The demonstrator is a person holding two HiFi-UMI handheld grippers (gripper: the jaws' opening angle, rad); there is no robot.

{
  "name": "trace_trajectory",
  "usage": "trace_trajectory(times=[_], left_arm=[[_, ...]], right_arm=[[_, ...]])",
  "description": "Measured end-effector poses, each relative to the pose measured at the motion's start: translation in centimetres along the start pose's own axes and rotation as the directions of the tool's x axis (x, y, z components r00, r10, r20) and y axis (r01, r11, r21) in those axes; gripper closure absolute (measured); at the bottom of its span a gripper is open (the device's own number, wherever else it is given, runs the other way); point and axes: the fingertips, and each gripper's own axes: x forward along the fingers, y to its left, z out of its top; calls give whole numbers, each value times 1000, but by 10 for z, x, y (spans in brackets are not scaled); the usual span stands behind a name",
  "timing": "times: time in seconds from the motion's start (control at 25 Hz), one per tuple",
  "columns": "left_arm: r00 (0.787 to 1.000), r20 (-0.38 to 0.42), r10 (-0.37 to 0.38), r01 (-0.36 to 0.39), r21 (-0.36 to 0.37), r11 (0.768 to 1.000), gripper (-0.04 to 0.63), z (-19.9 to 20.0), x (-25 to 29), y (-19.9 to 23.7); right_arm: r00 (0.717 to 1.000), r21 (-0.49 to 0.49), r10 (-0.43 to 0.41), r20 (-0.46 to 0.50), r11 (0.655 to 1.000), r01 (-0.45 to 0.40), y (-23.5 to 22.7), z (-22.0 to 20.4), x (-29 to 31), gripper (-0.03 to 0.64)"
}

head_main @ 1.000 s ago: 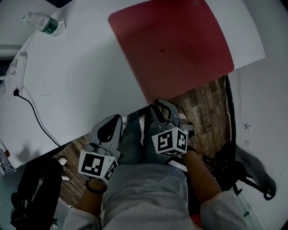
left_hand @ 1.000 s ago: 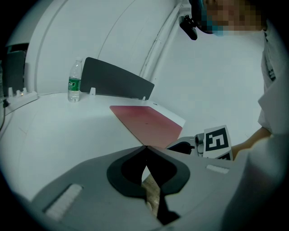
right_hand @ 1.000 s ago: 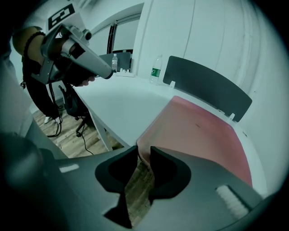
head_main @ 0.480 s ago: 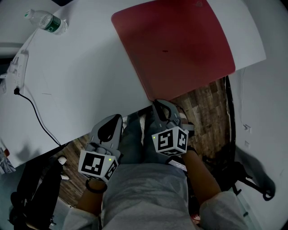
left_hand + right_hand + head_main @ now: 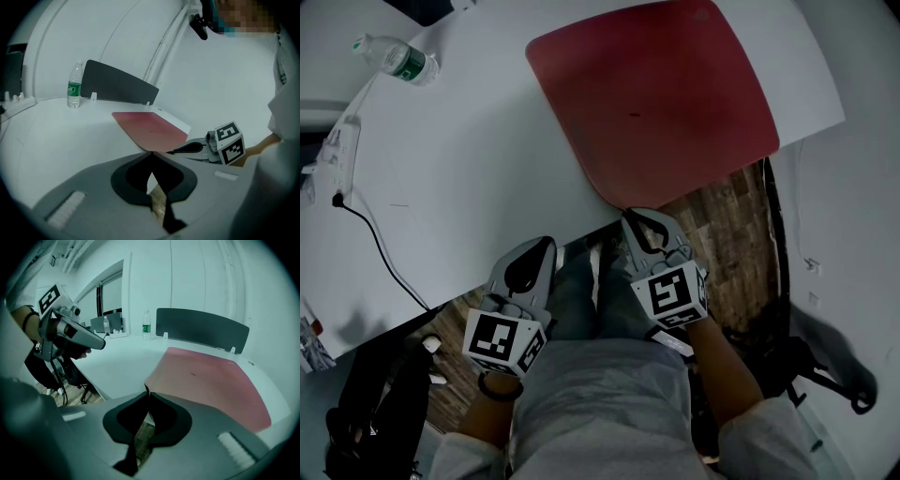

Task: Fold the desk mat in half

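A red desk mat (image 5: 656, 94) lies flat on the white table (image 5: 478, 187), its near corner reaching the table's front edge. My right gripper (image 5: 630, 214) is at that corner. Its jaws have just been closing and now pinch the corner, which stands slightly raised in the right gripper view (image 5: 148, 392). The mat (image 5: 211, 376) stretches away from those jaws. My left gripper (image 5: 546, 244) hangs before the table edge, left of the right one, shut with nothing between its jaws (image 5: 151, 153). In the left gripper view the mat (image 5: 152, 129) lies ahead.
A water bottle (image 5: 394, 54) stands at the table's far left, near a power strip (image 5: 337, 150) with a black cable. A dark upright panel (image 5: 201, 329) borders the table's far side. Wooden floor (image 5: 722, 234) shows below the front edge, with a black bag (image 5: 375, 403) at left.
The right gripper has shut on the mat's near corner, risen a little and rolled. The left gripper has stayed where it was.
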Motion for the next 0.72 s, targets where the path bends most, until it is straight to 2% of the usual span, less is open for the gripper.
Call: trace_trajectory(times=[0.4,0.72], left_arm=[[997,-4,-75,75,75,994,578,28,8,-10],[998,33,-59,55,104,993,578,61,40,-39]], right_arm=[[995,73,-68,79,995,62,-29,32,-29,597],[985,203,-22,172,979,-14,-69,44,-55,597]])
